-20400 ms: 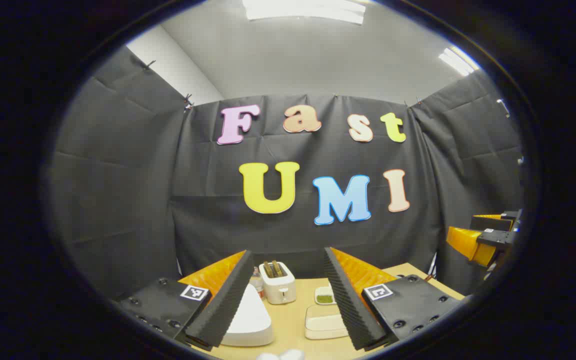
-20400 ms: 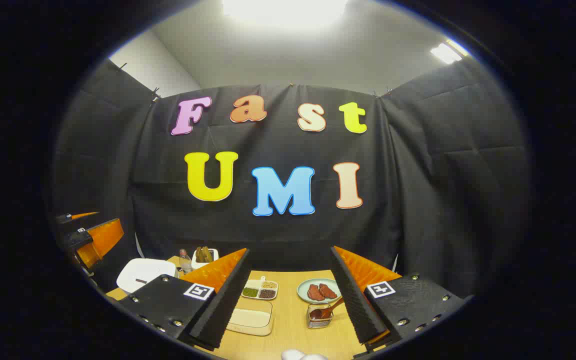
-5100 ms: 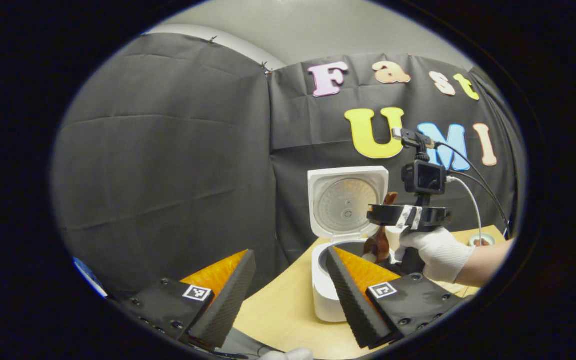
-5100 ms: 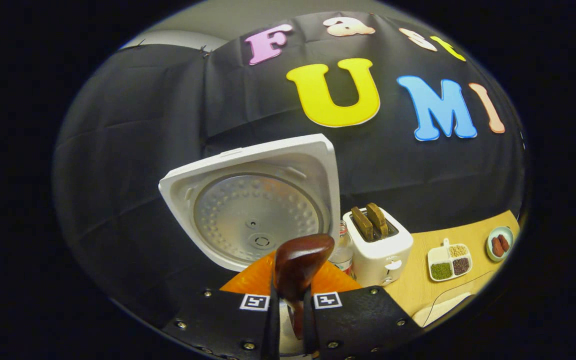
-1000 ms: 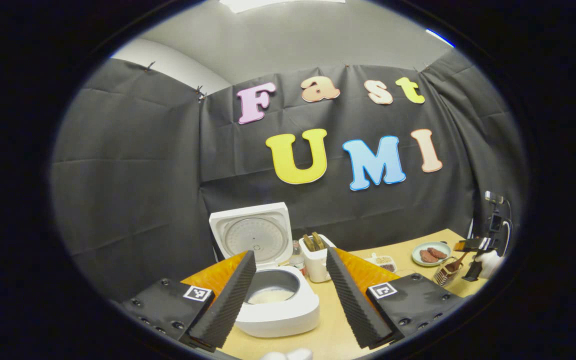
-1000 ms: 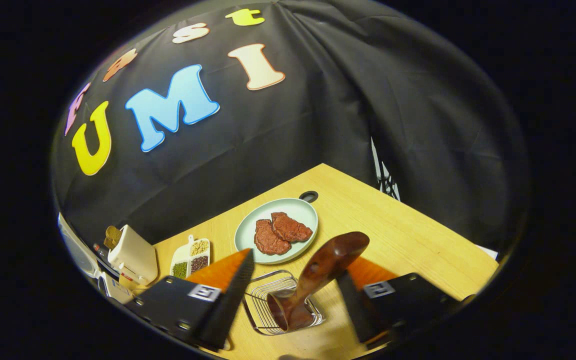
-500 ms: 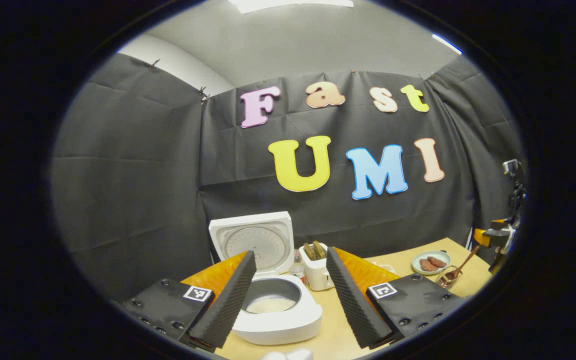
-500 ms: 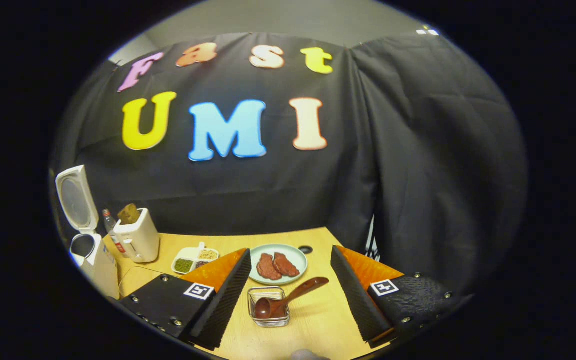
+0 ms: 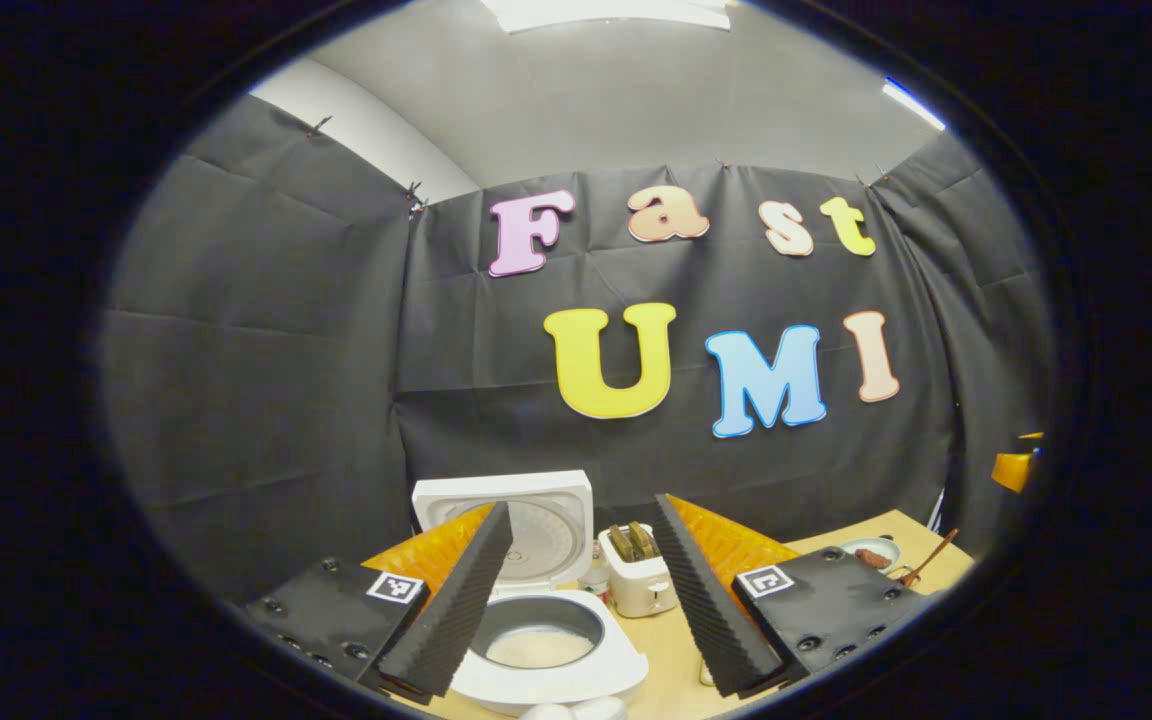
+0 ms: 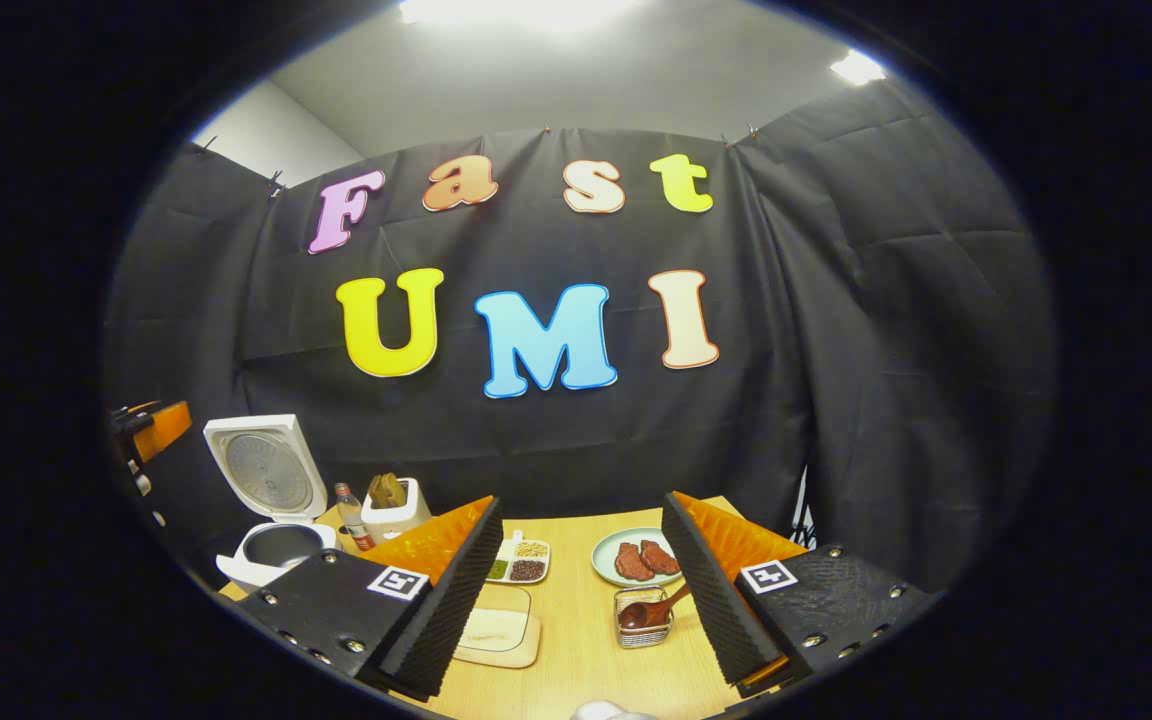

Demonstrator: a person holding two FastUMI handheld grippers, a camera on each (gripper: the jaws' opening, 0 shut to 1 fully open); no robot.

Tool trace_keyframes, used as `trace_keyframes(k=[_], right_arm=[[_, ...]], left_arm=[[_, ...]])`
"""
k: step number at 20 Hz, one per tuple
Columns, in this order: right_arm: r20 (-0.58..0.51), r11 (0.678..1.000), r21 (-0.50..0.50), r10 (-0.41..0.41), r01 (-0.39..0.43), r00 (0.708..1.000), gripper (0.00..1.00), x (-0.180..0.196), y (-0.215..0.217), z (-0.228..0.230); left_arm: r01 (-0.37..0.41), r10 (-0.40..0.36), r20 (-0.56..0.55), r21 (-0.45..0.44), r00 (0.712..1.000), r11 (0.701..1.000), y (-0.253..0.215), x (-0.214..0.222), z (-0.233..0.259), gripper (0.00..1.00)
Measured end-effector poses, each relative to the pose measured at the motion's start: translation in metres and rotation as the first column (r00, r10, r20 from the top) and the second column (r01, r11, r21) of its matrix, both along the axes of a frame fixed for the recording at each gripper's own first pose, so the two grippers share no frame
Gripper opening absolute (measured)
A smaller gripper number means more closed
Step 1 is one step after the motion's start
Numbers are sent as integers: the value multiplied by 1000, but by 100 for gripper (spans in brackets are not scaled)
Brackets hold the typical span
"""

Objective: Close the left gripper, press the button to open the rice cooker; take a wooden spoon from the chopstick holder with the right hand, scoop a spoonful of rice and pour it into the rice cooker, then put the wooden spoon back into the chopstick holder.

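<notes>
Now the wooden spoon (image 10: 652, 608) rests in the chopstick holder (image 10: 643, 619), bowl down in the wire basket and handle leaning up toward the right and away, toward the plate (image 10: 608, 563) of meat behind it. The holder stands on the surface (image 10: 586, 650) toward its right edge, just ahead of the right gripper (image 10: 586, 590) and a little right of the middle of the gap between its fingers. Those fingers stand wide apart and hold nothing; the spoon is clear of both.

The rice cooker (image 9: 546, 640) sits at the left end of the surface, lid up, with white rice lying in its pot, directly ahead of the left gripper (image 9: 576, 590), whose fingers are also spread wide and empty. From the right gripper view the rice cooker (image 10: 271, 520) is well apart from the holder, with a toaster (image 10: 394, 515) between.

By the look of it, the task's steps are done, so neither gripper needs to reach again; if the spoon needed settling, the right gripper is much the nearer.
</notes>
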State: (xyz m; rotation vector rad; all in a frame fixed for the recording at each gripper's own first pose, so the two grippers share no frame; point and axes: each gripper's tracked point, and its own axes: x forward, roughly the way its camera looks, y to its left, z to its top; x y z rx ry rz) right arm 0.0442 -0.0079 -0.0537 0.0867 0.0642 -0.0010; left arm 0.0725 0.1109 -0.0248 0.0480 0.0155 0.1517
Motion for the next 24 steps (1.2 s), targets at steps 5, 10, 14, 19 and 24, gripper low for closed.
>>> trace_keyframes(k=[5, 10, 14, 19, 24], right_arm=[[-17, 1000, -4, 25, -25, 1000, 97, -10, 16, 5], [-59, 999, 1, 42, -42, 997, 98, -8, 27, -3], [-94, 999, -13, 36, -38, 995, 98, -3, 27, -10], [-139, 999, -6, 42, -43, 989, 98, 0, 29, -22], [-164, 999, 8, 46, -45, 985, 98, 2, 27, -32]], left_arm=[[-47, 47, -15, -11, 999, 999, 38, 43, 19, 100], [-118, 110, -84, -97, 990, 988, 87, 137, 29, 98], [-145, 136, -117, -72, 984, 987, 109, 198, 27, 95], [-169, 145, -239, -84, 960, 982, 126, 254, -22, 95], [-208, 165, -341, -94, 926, 974, 137, 269, -68, 96]])
